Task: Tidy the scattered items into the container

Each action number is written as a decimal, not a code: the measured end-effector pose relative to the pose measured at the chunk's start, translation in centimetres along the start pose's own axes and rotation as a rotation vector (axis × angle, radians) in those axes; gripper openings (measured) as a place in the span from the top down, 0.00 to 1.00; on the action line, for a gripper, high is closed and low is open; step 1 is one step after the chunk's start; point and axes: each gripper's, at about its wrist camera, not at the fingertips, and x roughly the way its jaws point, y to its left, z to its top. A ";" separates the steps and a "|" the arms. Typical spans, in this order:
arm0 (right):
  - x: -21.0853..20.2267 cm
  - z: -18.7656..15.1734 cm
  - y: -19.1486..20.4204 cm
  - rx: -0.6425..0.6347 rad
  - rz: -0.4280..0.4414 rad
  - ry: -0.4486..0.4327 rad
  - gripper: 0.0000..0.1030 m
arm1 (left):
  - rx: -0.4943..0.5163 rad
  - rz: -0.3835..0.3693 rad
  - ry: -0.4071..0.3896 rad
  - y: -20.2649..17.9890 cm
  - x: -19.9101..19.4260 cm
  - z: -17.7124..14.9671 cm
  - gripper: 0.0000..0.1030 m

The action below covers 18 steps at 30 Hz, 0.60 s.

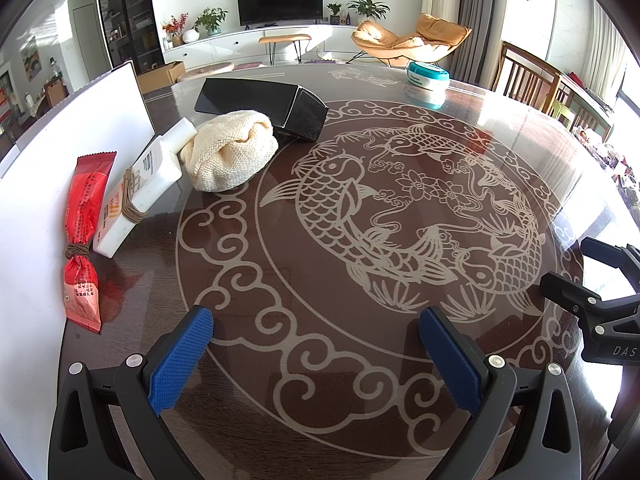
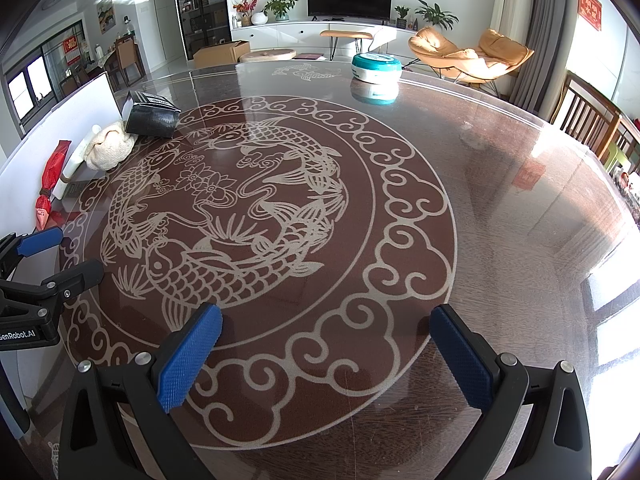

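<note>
Our left gripper (image 1: pixel 316 344) and right gripper (image 2: pixel 326 344) hang low over the counter (image 2: pixel 500 208), jaws wide apart, holding nothing. The glass top is shiny, so things may slide when we poke them.

On the left, by a white board (image 1: pixel 68 128), lie a red snack pack (image 1: pixel 82 240), a white bottle (image 1: pixel 138 184) with string around it, and a cream cloth (image 1: pixel 230 150) touching the bottle. The cloth is floppy and may slip out.

Behind it lies the black box (image 1: pixel 260 102) on its side. We think it is the container; it may skid away. A teal tub (image 2: pixel 376 65) sits far off.
</note>
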 end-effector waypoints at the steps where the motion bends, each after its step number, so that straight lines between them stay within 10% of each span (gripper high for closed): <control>1: 0.0 0.0 0.0 0.000 0.000 0.000 0.00 | 0.000 0.000 0.000 0.0 0.0 0.0 0.00; 18: 0.0 0.0 0.0 0.000 0.000 -0.001 0.00 | 0.035 -0.020 0.001 0.2 -0.3 -0.5 0.00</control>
